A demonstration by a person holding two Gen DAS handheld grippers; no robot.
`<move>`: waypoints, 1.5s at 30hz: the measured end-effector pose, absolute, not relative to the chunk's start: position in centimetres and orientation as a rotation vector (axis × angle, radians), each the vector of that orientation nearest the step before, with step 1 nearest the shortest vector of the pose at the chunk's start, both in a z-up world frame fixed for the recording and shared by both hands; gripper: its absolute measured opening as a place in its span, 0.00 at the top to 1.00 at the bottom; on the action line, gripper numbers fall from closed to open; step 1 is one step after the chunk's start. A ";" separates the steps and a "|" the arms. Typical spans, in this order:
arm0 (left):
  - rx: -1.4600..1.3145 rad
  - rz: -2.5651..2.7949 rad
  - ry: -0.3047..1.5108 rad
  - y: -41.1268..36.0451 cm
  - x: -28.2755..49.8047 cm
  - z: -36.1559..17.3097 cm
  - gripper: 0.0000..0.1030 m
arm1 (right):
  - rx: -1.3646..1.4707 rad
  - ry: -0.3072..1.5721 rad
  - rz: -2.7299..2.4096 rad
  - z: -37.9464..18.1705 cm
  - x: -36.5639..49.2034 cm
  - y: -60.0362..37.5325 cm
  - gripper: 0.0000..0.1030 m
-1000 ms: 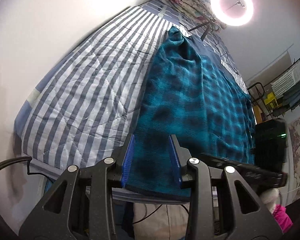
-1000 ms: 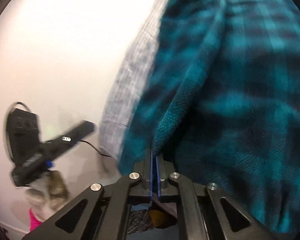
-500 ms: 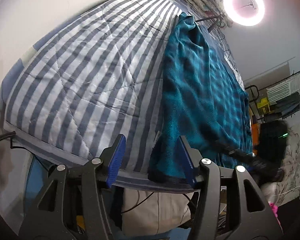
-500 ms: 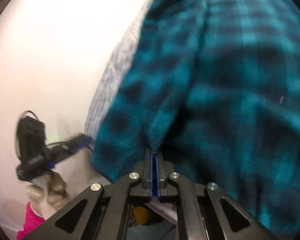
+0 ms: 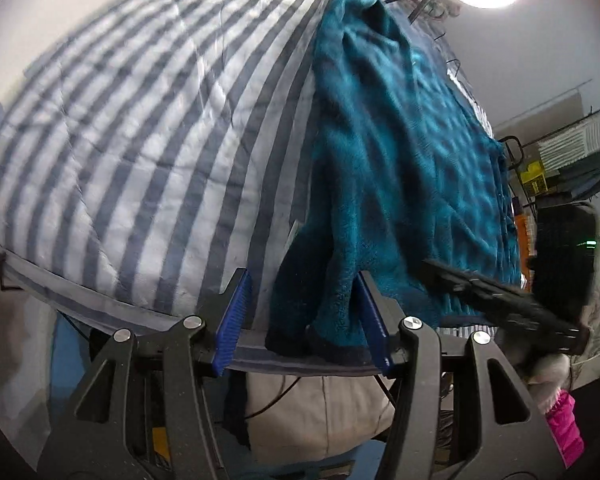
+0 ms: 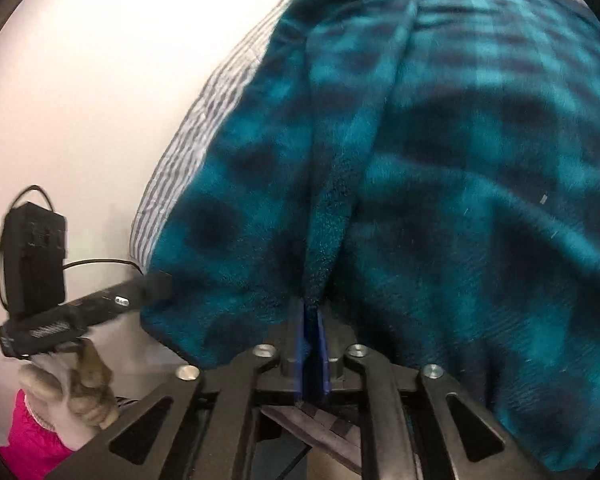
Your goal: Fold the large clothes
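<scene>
1. Step in hand: releasing the teal plaid fleece garment [image 5: 400, 152] after laying a fold; it lies lengthwise on the striped bed [image 5: 132, 128], its near hem at the bed edge.
2. Left claw [image 5: 304, 316]: jaws stand apart; the hem sits between them, loose against one pad, not pinched.
3. Right claw [image 6: 309, 344]: jaws have just been opening to a narrow gap; a fabric ridge enters it, apparently no longer pinched.
4. Next move, as judged: withdraw both claws clear, then regrip for the following fold.

Left hand-held gripper [image 5: 306, 316] jaws apart; right hand-held gripper [image 6: 310, 316] jaws just parting.
</scene>
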State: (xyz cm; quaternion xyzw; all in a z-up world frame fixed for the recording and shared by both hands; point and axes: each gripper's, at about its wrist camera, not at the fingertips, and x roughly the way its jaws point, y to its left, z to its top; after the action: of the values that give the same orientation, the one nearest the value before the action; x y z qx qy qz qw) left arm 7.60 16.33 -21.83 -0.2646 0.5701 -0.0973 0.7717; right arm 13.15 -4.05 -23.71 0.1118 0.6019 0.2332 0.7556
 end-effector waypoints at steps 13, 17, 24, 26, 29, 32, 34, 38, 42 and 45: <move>-0.715 -0.175 0.984 15.0 4.7 -19.4 0.94 | 0.227 1.114 0.503 -16.6 15.2 -6.3 0.60; -0.764 -0.137 0.920 14.8 3.5 -19.5 0.95 | 0.226 1.115 0.509 -15.8 19.3 -3.9 0.30; -0.638 -0.128 0.860 13.0 3.9 -17.6 0.95 | 0.119 1.169 0.501 -17.1 26.5 4.1 0.31; -0.617 -0.142 0.851 12.8 3.9 -17.3 0.95 | 0.060 1.199 0.456 -18.4 28.4 6.1 0.31; -0.594 -0.152 0.844 12.4 4.0 -17.1 0.95 | -0.030 1.220 0.372 -19.7 30.2 7.9 0.31; -0.591 -0.160 0.846 12.0 4.5 -17.2 0.95 | -0.068 1.253 0.335 -21.6 31.7 8.7 0.32; -0.590 -0.159 0.845 12.0 4.4 -17.2 0.95 | -0.115 1.289 0.322 -23.1 32.3 9.2 0.33; -0.580 -0.161 0.846 11.5 4.6 -17.0 0.95 | -0.209 1.303 0.294 -24.5 32.5 9.3 0.59; -0.540 -0.174 0.836 10.2 5.0 -16.2 0.95 | -0.219 1.291 0.288 -24.0 32.8 7.7 0.92; -0.463 -0.191 0.824 8.3 5.2 -15.2 0.95 | -0.072 1.281 0.345 -23.3 33.4 5.1 0.94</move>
State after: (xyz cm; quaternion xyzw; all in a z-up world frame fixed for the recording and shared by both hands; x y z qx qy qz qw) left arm 5.16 8.30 -15.24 -0.2225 0.3961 -0.0919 0.8861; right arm 33.44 5.06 -23.31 -0.0333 0.5942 0.1603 0.7875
